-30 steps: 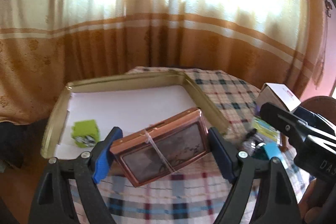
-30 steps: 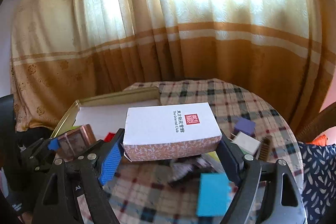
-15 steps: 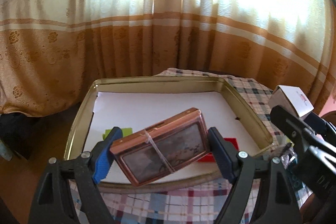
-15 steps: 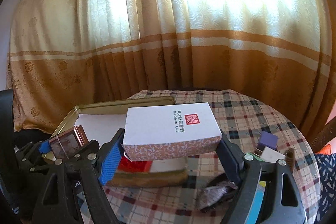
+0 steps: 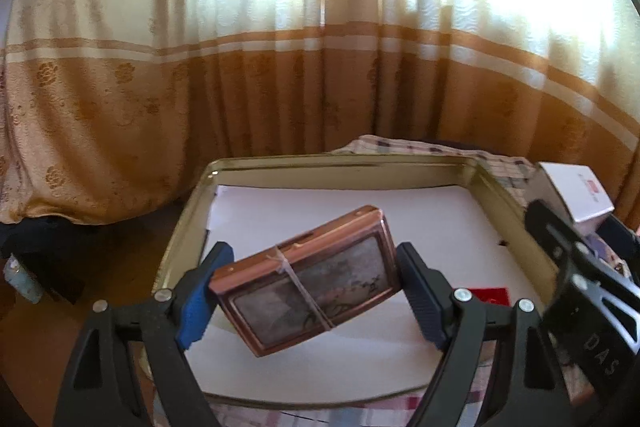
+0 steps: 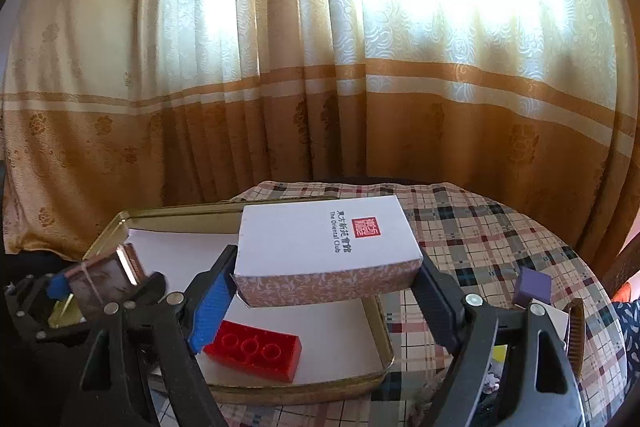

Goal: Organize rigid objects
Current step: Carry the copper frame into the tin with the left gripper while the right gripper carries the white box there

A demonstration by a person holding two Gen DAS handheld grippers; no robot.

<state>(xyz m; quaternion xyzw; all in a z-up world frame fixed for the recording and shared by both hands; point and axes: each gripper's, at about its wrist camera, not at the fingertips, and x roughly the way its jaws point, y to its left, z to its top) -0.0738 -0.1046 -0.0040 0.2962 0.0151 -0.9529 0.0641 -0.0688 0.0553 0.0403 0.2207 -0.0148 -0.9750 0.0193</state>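
Left gripper [image 5: 306, 285]: clamped on copper case [image 5: 306, 277], pads pressed to its two short ends, case tilted with right end raised, thin band wrapped around its middle. Held in the air above gold tray [image 5: 320, 161], over the white liner sheet [image 5: 432, 215] on the tray floor. Right gripper [image 6: 326, 293]: clamped on white box [image 6: 324, 239], blue pad against its left end, dark pad against its right end; red seal and dark lettering printed on the lid, floral pattern on the side wall. Box held level above the right part of the tray. Red brick [image 6: 254, 349]: lying flat on the liner inside the tray, near the front wall, below and left of the held box, three round sockets facing up; seen partly in the left wrist view as a red patch behind the right finger. Plaid tablecloth [image 6: 480, 239]: under the tray, extending right and to the rear. Purple cube [image 6: 532, 287]: on the cloth, right of the right gripper, outside the tray, with a white block just in front of it. Brown comb-like item [image 6: 576, 335]: at the right edge of the cloth, identity unclear. Tan and gold curtain [image 6: 320, 67]: behind the table, brightly backlit.
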